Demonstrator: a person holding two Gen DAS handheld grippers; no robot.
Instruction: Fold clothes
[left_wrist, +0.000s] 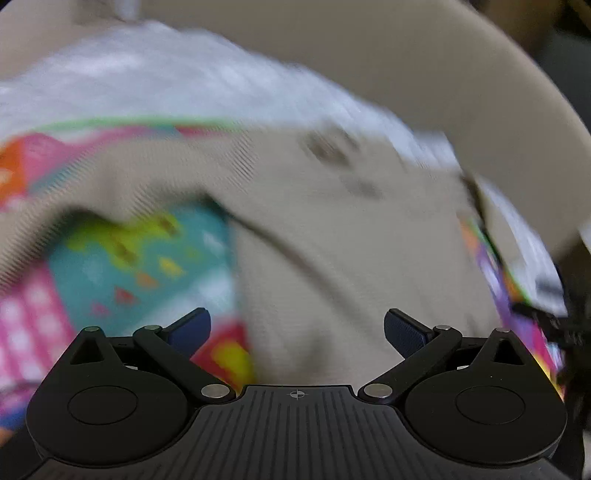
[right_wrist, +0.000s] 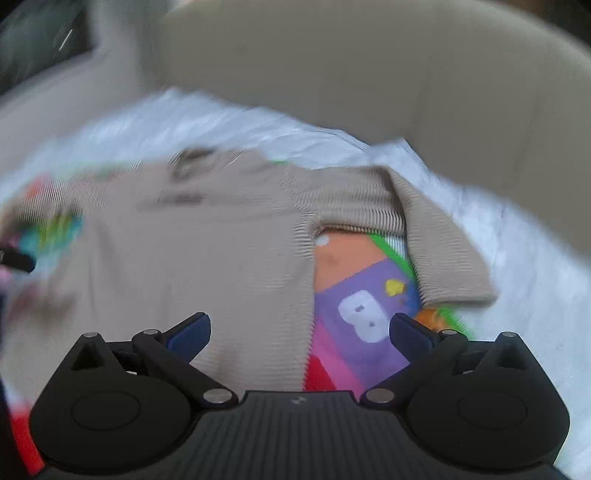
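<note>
1. At nine o'clock in the left wrist view the mat (left_wrist: 140, 266) shows teal, pink and yellow patches, badly blurred.
2. Moving toward the centre, the beige top (left_wrist: 332, 229) lies spread over the mat, one sleeve arching across from about ten o'clock; dark marks sit on its cloth near twelve.
3. Behind it, from ten to one o'clock, a white sheet (left_wrist: 166, 81) lies under the mat, and a beige cushion (left_wrist: 424, 74) rises beyond.
4. At six o'clock the left gripper (left_wrist: 297, 328) hangs over the top with its jaws spread wide, nothing between the blue pads.
5. In the right wrist view the top (right_wrist: 203, 258) fills nine o'clock to centre, lying flat.
6. Its other sleeve (right_wrist: 443, 251) bends down toward three o'clock, leaving a patch of mat (right_wrist: 354, 302), orange and purple with a white "8", bare between sleeve and body.
7. The sheet (right_wrist: 517, 277) spreads at three o'clock, the cushion (right_wrist: 369, 74) at twelve.
8. At six o'clock the right gripper (right_wrist: 299, 330) has its jaws wide apart, empty, above the edge of the top and the mat.
</note>
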